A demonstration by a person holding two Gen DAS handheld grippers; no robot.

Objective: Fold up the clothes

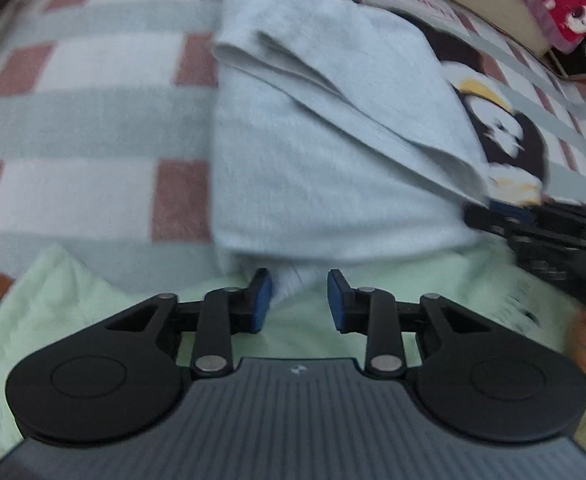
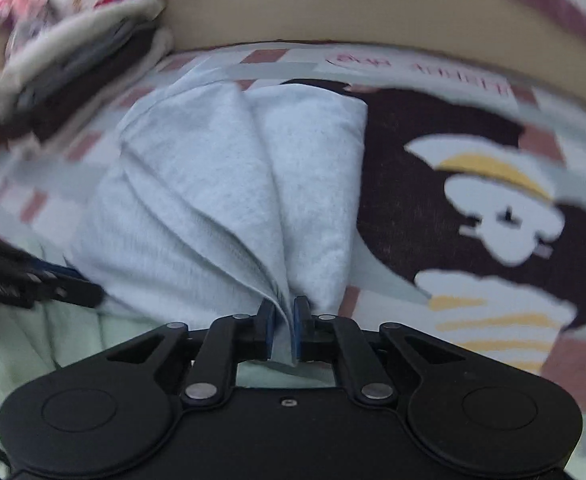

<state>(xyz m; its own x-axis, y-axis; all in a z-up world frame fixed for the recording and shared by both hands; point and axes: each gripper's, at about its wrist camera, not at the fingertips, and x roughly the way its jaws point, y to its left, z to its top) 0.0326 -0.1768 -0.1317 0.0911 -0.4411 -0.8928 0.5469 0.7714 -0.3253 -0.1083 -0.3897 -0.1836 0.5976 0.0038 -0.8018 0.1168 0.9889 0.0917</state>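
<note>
Pale blue fleecy garment point(image 1: 333, 184) lies part-folded on the checked cartoon blanket point(image 1: 93, 92), near edge overlapping a mint-green cloth point(image 1: 305, 332). My right gripper point(image 2: 284, 330) pinches several blue layers together; my left gripper point(image 1: 299, 300) hangs empty, jaws parted, over the mint cloth. Risk: layers slip unevenly from the pinch, skewing the fold. Both views motion-blurred; garment type and far hem unclear

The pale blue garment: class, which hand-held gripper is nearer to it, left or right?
Right. The right hand-held gripper is shut on an edge of the pale blue garment, touching it. The left hand-held gripper is open just short of the garment's near edge, above a pale green cloth.
</note>
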